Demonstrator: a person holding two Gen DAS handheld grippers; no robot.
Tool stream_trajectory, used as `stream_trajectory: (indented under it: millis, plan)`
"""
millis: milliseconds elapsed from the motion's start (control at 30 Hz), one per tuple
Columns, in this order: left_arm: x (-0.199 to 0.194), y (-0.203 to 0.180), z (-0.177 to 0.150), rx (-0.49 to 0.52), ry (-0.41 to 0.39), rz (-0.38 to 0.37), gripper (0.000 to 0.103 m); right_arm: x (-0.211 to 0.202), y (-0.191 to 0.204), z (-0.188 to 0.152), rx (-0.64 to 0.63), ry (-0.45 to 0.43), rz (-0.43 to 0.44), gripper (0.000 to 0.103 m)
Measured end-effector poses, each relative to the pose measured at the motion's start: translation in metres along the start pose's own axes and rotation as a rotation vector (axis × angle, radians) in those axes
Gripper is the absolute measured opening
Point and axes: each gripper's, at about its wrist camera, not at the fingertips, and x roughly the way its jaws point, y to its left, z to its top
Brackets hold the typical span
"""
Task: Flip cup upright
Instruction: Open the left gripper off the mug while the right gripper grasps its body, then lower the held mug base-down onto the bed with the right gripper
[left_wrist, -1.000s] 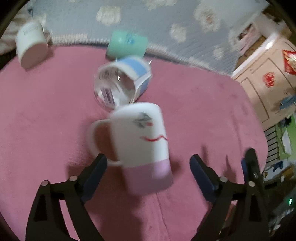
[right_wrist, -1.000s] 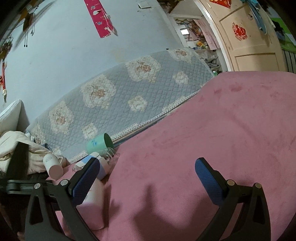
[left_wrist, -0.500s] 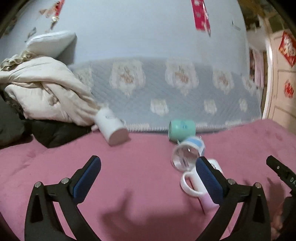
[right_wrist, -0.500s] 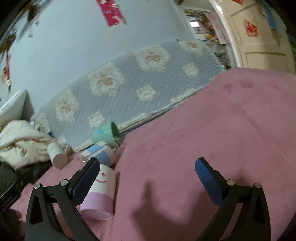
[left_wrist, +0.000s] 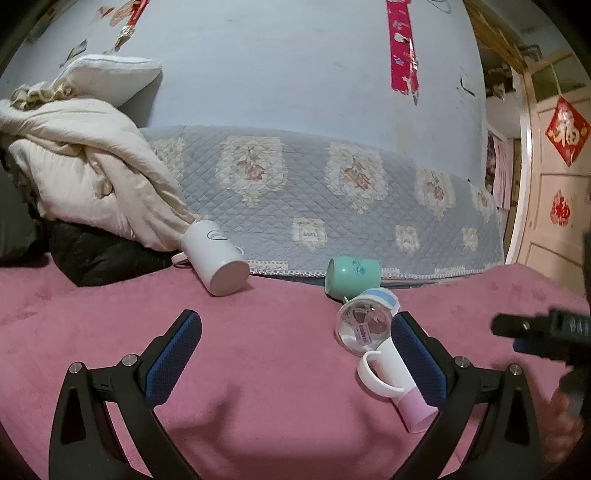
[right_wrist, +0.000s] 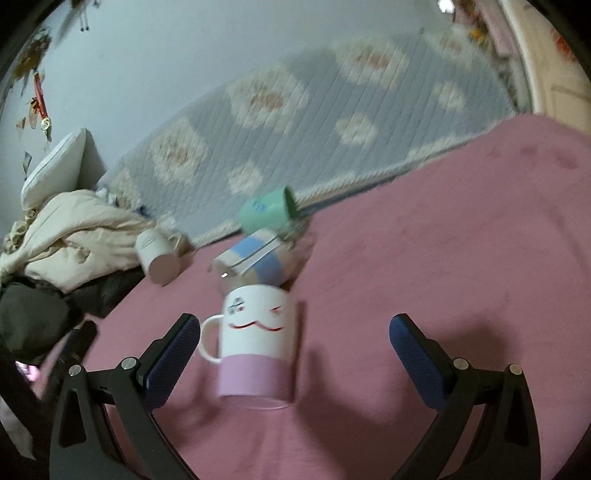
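A white mug with a pink band and a drawn face (right_wrist: 258, 347) lies on its side on the pink blanket, mouth toward me, handle to the left. My right gripper (right_wrist: 294, 343) is open, and the mug lies between its fingers, nearer the left one. In the left wrist view the same mug (left_wrist: 397, 376) is partly hidden behind the right finger. My left gripper (left_wrist: 293, 347) is open and empty over bare blanket. The right gripper also shows at the right edge of the left wrist view (left_wrist: 546, 336).
A clear glass with a blue-and-white label (left_wrist: 365, 321), a green cup (left_wrist: 351, 275) and a plain white mug (left_wrist: 218, 260) lie tipped on the pink blanket (left_wrist: 277, 387). Cream bedding (left_wrist: 85, 177) and a quilted blue cover (left_wrist: 314, 199) lie behind.
My right gripper has swung left and down toward the face mug, which now lies between its fingers. My left gripper has pulled back and tilted up; the mug is now at its right finger.
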Motion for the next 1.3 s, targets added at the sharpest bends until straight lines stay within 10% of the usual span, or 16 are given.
stream_trajectory:
  millis: [433, 800, 1000, 1300]
  plan:
    - [-0.005, 0.004, -0.003, -0.04, -0.025, 0.022, 0.102, 0.11, 0.033, 0.044, 0.032, 0.402, -0.064, 0.093]
    - [-0.001, -0.004, -0.005, -0.007, -0.005, 0.041, 0.103, 0.164, 0.033, 0.037, 0.071, 0.556, -0.079, 0.083]
    - [0.001, -0.001, -0.005, -0.023, 0.007, 0.036, 0.103, 0.155, 0.034, 0.037, 0.054, 0.533, -0.046, 0.082]
    - [0.0, -0.002, -0.006, -0.015, -0.007, 0.041, 0.103, 0.055, 0.065, 0.035, -0.069, 0.187, 0.173, 0.082]
